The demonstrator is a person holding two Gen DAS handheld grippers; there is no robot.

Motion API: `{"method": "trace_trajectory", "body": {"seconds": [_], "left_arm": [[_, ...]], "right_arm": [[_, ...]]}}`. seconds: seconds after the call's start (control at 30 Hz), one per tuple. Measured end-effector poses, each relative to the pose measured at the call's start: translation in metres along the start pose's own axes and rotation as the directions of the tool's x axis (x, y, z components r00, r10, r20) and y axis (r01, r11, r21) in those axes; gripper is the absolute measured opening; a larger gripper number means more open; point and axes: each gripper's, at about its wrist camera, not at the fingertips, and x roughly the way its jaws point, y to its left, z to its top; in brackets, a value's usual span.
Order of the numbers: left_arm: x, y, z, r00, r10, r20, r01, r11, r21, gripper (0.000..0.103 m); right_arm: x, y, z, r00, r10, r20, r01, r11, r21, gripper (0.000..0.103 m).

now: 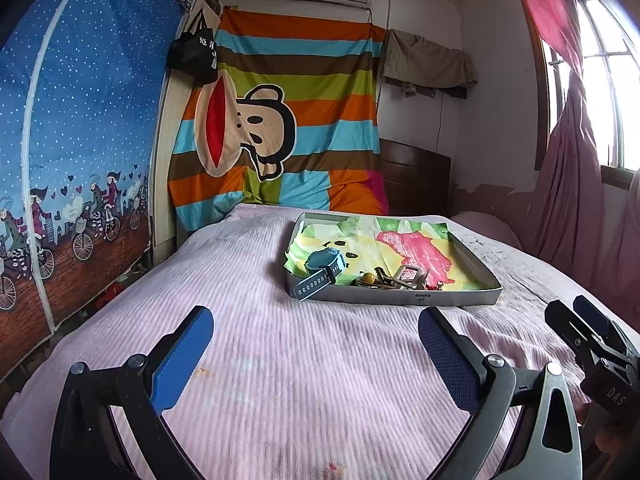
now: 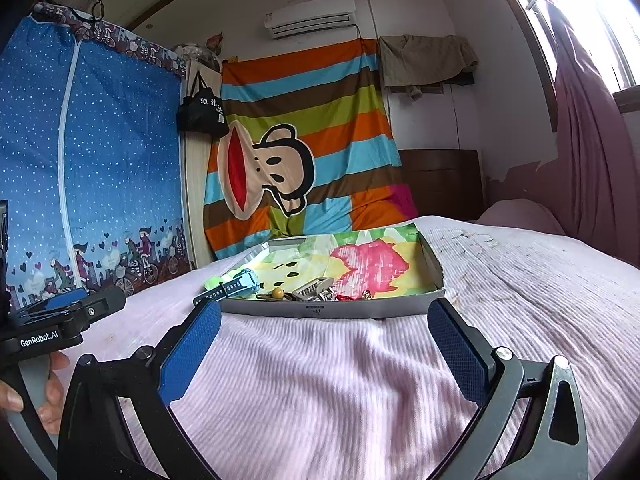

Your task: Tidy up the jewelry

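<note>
both grippers (image 1: 316,340) (image 2: 324,336) gape just short of the jewelry tray (image 2: 340,309).

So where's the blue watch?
The blue watch lies at the near left corner of the tray on the bed, its strap hanging over the rim, left of the yellow bead.

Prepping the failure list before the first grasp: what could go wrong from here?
1. The watch strap hangs over the tray rim; lifting by it may drag or tip the tray on the soft blanket.
2. The bead, metal clip and small pieces lie bunched together; a pinch may take several at once.
3. Both grippers, left and right, are open and close together, so they could collide.
</note>
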Motion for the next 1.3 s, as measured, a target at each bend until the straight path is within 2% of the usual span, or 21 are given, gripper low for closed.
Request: {"method": "trace_trajectory", "body": {"seconds": [0.37,0.67,0.97,1.3], "left_arm": [[-0.006,-0.005,-0.012,0.999,-0.016,-0.051,0.018,0.999,0.030,0.103],[-0.017,-0.011,-0.019,0.999,-0.012,-0.048,0.016,0.997,0.072,0.103],[-0.014,-0.004,-0.023,0.998,-0.011,-0.066,0.014,0.999,0.044,0.103],[-0.017,-0.004,-0.024,0.999,-0.009,-0.053,0.012,0.999,0.046,0.103]], "right_arm": [[-0.012,-0.002,-0.010,0.999,-0.034,-0.043,0.033,0.999,-0.009,0.102],[-0.014,-0.004,-0.011,0.999,-0.026,-0.036,0.026,1.000,0.003,0.102],[-0.012,-0.008,-0.016,0.999,-0.025,-0.039,0.026,0.999,0.024,0.102],[-0.009,-0.006,-0.017,0.999,-0.024,-0.037,0.025,0.999,0.022,0.102]]}}
